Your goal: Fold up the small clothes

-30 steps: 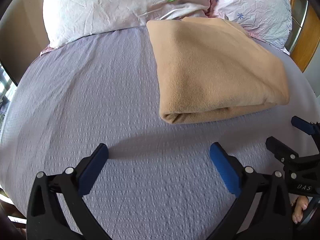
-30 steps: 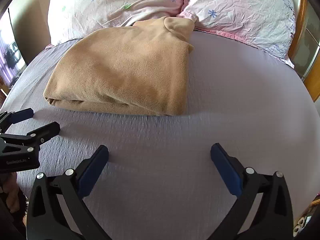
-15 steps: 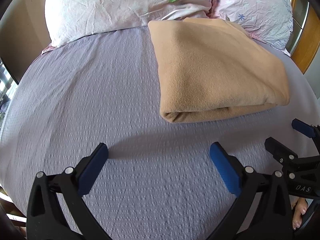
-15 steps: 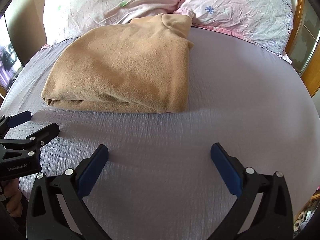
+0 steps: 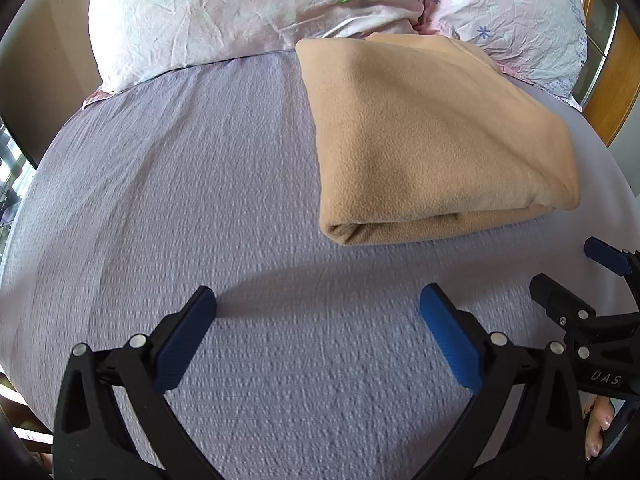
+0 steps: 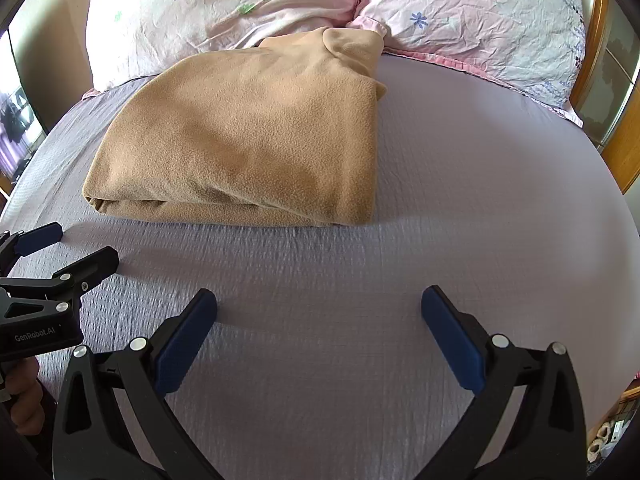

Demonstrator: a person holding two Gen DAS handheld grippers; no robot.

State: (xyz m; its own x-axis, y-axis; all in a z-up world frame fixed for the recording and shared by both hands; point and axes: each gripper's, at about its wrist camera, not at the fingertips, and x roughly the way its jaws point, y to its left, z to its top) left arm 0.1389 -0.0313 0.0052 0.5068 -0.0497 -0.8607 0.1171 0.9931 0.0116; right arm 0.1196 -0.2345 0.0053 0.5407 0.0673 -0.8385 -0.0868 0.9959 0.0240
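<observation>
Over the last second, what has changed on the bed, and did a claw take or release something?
Very little changed. Both cameras shifted slightly, so the folded tan garment sits a little differently in each view. The left claw and right claw were open and empty before and are so now, above the lilac sheet. The garment remains folded against the pillows.

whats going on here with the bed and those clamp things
A person holds a two-finger tool in each hand over a bed. The tan fleece garment lies folded near the pillows. The left tool and the right tool are both open, holding nothing, short of the garment.
</observation>
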